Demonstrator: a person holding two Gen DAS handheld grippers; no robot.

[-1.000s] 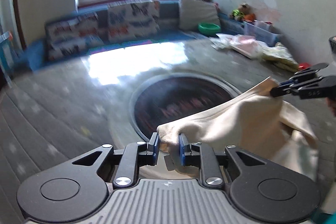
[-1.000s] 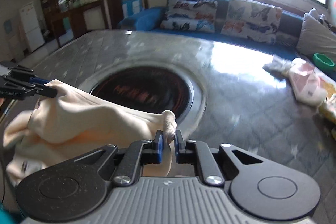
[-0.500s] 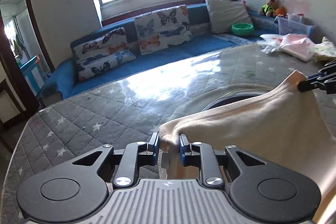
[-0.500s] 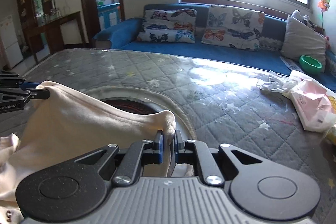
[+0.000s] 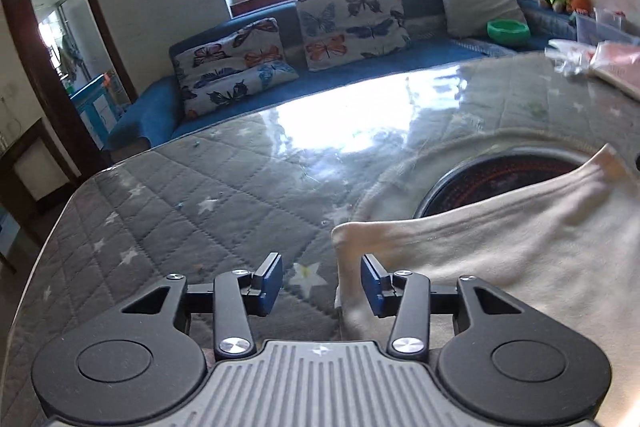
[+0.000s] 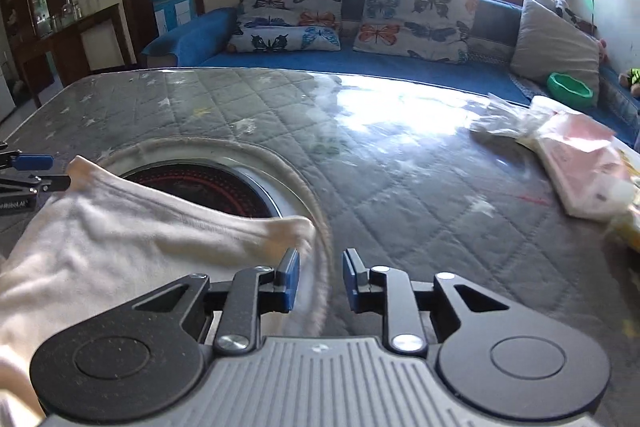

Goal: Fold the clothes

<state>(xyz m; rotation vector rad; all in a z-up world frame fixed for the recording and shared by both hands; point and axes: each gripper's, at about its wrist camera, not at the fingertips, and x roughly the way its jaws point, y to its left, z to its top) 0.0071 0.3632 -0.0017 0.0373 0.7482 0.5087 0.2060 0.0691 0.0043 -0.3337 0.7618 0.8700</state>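
A cream garment (image 5: 500,251) lies on the grey quilted table, partly over the round dark burner (image 5: 504,171). My left gripper (image 5: 321,281) is open; the garment's near-left corner lies by its right finger. In the right wrist view the garment (image 6: 120,247) fills the lower left. My right gripper (image 6: 320,279) is open; the garment's right corner lies by its left finger. The left gripper's fingertips (image 6: 28,167) show open at the far left edge.
The quilted table (image 6: 400,167) has a glossy cover. A pile of pink and white bagged clothes (image 6: 576,155) lies at its right side. A blue sofa (image 6: 400,67) with butterfly cushions and a green bowl (image 6: 570,89) stands behind.
Both grippers were shut on the garment's corners and holding it up. Both have opened and let go, and the garment lies lower on the table.
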